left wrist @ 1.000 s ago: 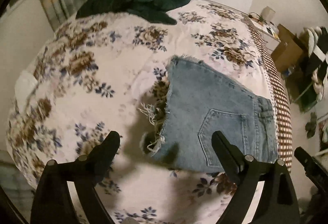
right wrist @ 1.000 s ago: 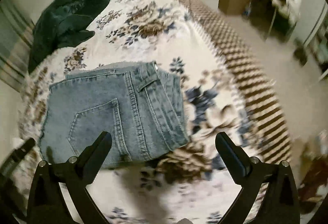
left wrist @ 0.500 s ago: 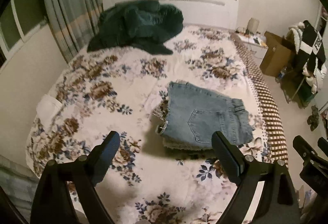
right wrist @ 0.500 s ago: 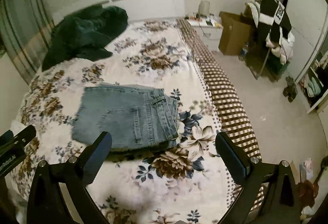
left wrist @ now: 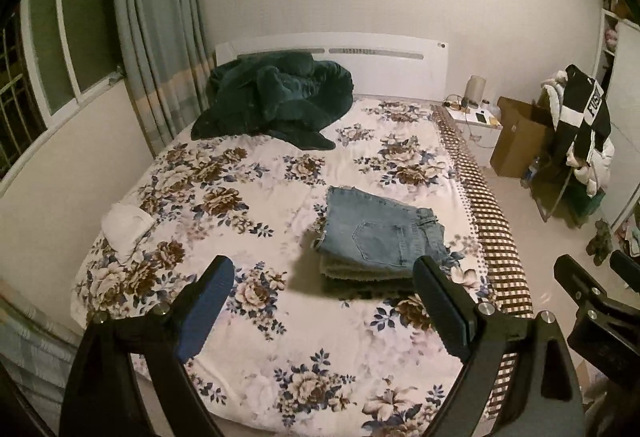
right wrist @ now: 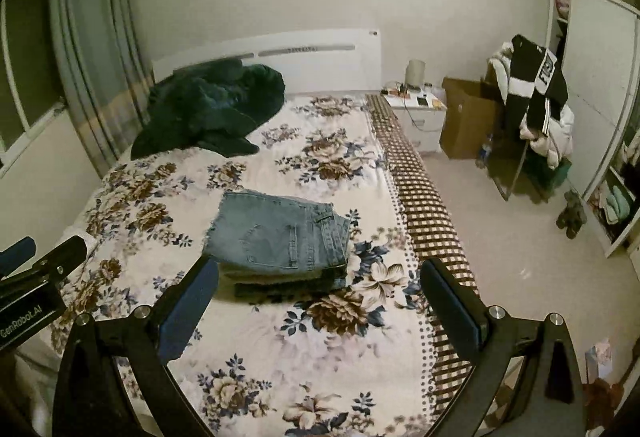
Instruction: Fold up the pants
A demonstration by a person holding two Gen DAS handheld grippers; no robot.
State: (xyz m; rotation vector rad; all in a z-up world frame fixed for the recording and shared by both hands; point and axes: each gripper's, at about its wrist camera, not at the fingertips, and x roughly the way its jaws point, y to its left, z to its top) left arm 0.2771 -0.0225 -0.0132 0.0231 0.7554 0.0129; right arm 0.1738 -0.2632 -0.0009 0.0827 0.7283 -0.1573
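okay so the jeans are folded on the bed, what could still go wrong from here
The jeans lie in a thick stack near the checkered side of the bed; a nudge might slide them toward the floor. The layers look uneven at the front, so the stack may slump open. Both grippers are open and clear.

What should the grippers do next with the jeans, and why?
Probably nothing more than rest clear. The jeans already lie folded in a neat stack on the bed, and the left gripper and right gripper are open, empty and well back from them.
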